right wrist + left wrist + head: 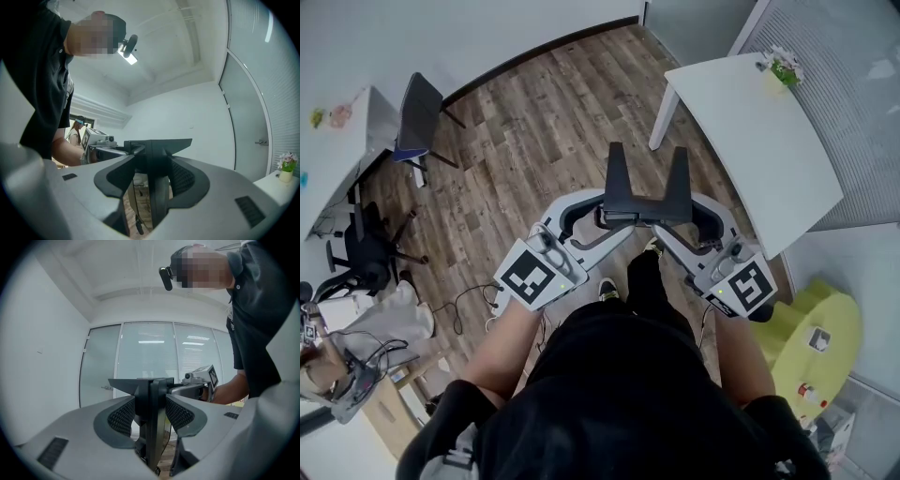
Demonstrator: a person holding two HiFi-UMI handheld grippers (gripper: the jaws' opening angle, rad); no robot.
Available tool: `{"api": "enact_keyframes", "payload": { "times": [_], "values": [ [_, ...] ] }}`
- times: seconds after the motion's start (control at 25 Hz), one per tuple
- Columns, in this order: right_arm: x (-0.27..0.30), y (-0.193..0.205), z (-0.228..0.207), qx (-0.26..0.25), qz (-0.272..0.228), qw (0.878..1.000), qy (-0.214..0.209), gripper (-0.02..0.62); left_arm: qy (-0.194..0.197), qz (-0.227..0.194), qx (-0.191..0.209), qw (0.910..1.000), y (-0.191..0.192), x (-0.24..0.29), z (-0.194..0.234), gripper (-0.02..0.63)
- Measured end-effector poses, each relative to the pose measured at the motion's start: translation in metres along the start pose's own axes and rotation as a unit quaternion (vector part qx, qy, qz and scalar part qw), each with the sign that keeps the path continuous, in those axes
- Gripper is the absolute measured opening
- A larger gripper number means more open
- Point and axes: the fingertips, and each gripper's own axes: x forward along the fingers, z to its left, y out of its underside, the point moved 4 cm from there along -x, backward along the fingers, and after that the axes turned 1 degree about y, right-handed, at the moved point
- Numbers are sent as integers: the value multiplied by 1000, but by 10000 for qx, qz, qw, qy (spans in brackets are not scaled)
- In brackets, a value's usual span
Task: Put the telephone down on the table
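A side counter (pixel 342 150) with a few small coloured things sits against the pale wall at the far left. Beside it are a black chair (pixel 417 117) and, nearer, a black office chair (pixel 370 246). Loose cables (pixel 469 305) trail over the floor below them. A broad stretch of wooden plank floor (pixel 534 131) runs from the chairs to the middle of the room, edged by a dark skirting along the curved far wall. At the centre a person in dark clothing stands and looks down at both arms. The left tongs (pixel 605 217) are pinched on the dark telephone (pixel 619 183), and its own view shows the ribbed pads pressed on either side of a dark upright part. Its marker cube (pixel 539 277) bears a black-and-white square pattern, not readable words. The right tongs (pixel 670 220) pinch the same telephone from the other side. The telephone hangs above the floor, held level in front of the person, left of the white counter (pixel 769 141) and apart from it. That counter stands on a white leg (pixel 661 122), its long near edge running diagonally, with a small potted flower (pixel 783 67) at the far corner. Behind it is a glass wall with blinds (pixel 853 94). A yellow-green rounded piece (pixel 806 347) sits at the lower right.
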Motion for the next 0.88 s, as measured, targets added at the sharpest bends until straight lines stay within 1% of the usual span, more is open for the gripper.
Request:
{"api": "enact_keyframes", "payload": {
  "times": [0.24, 0.4, 0.64, 0.88],
  "values": [
    [13, -4, -42, -110, -116, 9999, 0, 232, -14, -52, 76, 10000, -7, 30, 30, 207],
    [19, -5, -76, -73, -147, 9999, -6, 232, 19, 38, 162, 9999, -11, 58, 52, 207],
    [24, -8, -129, -11, -130, 9999, 46, 232, 60, 113, 106, 9999, -16, 104, 82, 207],
    [15, -6, -180, 54, -93, 9998, 154, 232, 164, 160, 77, 9997, -15, 154, 99, 207]
  ]
}}
